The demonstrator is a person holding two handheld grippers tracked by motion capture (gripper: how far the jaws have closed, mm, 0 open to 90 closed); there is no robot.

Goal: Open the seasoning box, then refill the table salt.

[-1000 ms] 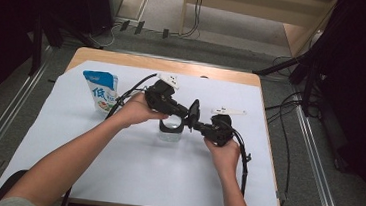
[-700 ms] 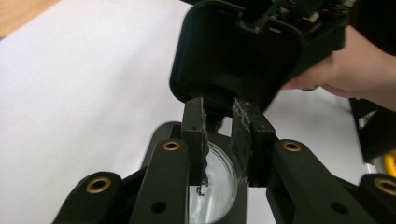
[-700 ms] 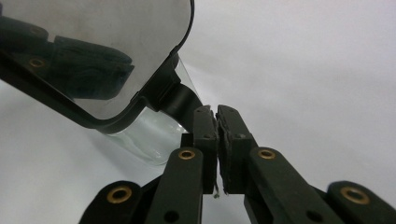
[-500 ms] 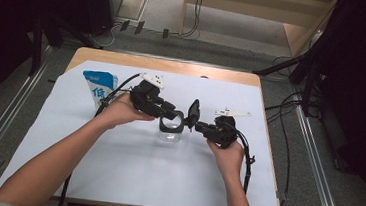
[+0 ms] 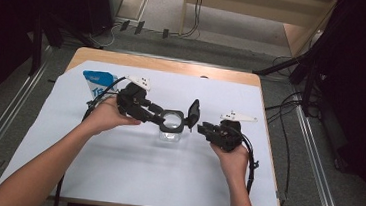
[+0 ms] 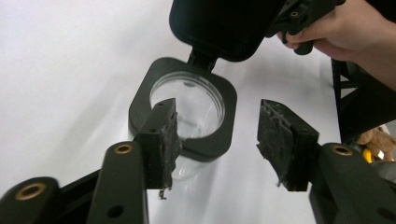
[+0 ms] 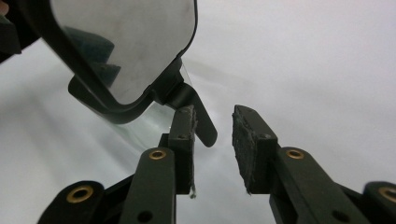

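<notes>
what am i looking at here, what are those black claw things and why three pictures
A person sits at a table under a white sheet, a hand-held two-jaw gripper in each hand. The high view looks down from above; the two other cameras ride on the grippers.

Between them stands a clear jar with a black collar and its hinged lid flipped up. A blue-and-white pouch lies at the far left.

The left gripper and right gripper have just been opening; neither holds anything, though one left jaw overlaps the collar.
</notes>
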